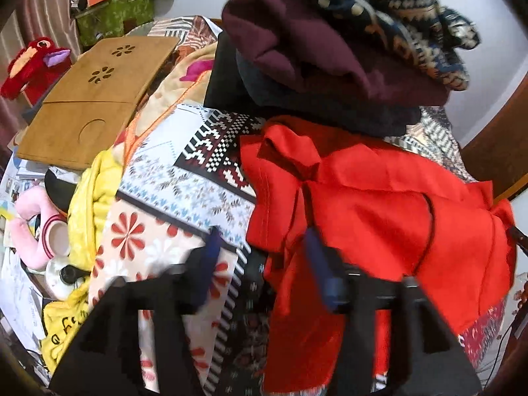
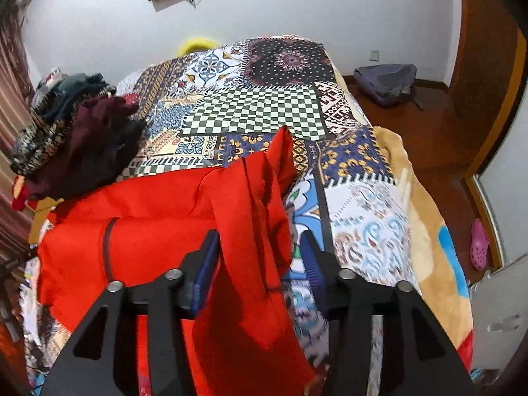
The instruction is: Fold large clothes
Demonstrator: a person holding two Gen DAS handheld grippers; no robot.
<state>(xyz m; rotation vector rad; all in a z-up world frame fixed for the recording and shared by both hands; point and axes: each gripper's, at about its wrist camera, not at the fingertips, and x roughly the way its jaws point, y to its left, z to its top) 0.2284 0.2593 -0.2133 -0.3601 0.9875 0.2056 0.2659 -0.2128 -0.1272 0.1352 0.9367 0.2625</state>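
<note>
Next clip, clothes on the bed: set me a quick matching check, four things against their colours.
Things:
1. garment spread nearest the grippers
2. top piece of the folded pile
3. plush toy by the curtain
4. clog on the floor

Colours:
A. pink
B. bright red-orange
C. red with a purple beak
D. maroon

Pairs: 1-B, 2-D, 3-C, 4-A

To your left you have a flat wooden lap board (image 1: 95, 99) and a red plush toy (image 1: 29, 66). A pink rubber clog (image 2: 479, 243) and a grey backpack (image 2: 386, 82) lie on the wooden floor (image 2: 429, 138).
</note>
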